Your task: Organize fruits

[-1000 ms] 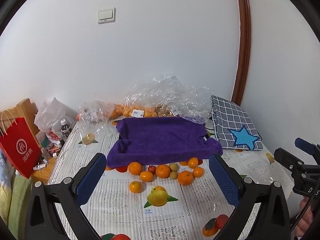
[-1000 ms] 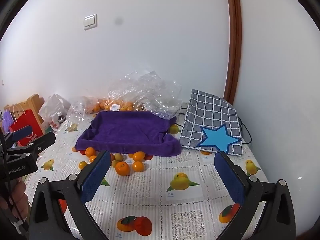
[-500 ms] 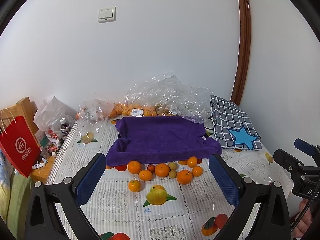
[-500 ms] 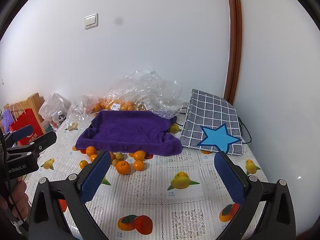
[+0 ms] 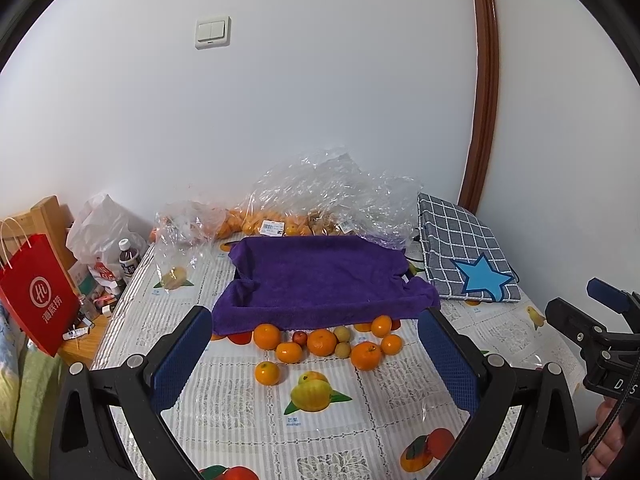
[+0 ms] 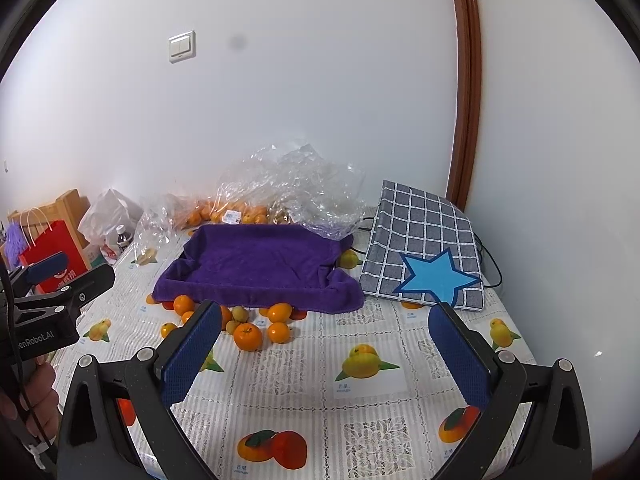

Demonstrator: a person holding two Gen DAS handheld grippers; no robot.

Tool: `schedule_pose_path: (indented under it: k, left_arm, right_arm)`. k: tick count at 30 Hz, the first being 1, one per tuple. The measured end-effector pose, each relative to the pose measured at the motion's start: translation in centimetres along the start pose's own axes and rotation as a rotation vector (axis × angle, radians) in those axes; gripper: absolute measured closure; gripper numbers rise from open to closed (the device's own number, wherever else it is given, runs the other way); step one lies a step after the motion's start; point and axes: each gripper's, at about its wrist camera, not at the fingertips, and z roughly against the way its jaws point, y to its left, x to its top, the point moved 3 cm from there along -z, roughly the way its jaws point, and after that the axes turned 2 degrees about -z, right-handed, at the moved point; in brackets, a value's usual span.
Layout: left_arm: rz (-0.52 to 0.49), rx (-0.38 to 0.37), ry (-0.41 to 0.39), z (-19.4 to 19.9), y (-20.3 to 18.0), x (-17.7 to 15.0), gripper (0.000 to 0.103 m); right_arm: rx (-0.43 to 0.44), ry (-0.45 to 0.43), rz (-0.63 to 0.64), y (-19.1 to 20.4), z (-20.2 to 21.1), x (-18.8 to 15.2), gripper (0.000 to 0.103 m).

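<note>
Both grippers hover with fingers spread wide, holding nothing. The loose oranges (image 5: 320,342) lie on the counter (image 5: 360,408) beyond the left gripper (image 5: 316,364), between its fingers, touching the purple-towelled tray (image 5: 320,276). The right gripper (image 6: 326,354) sees them ahead-left. Straddling one outlying orange (image 5: 267,373) avoids scattering neighbours.

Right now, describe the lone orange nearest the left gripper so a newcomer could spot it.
Find the purple towel-lined tray; loose fruit clusters along its near edge. The lone orange sits apart from that cluster, closer to the camera, just left of the printed mango picture.
</note>
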Motion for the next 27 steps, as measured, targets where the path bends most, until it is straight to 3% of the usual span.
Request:
schedule_pose_path:
  k: [27]
  left_arm:
    - [0.0, 0.003, -0.001, 0.12, 0.03, 0.09, 0.0]
  right_arm:
    - [0.001, -0.01, 0.01, 0.36, 0.22, 0.02, 0.001]
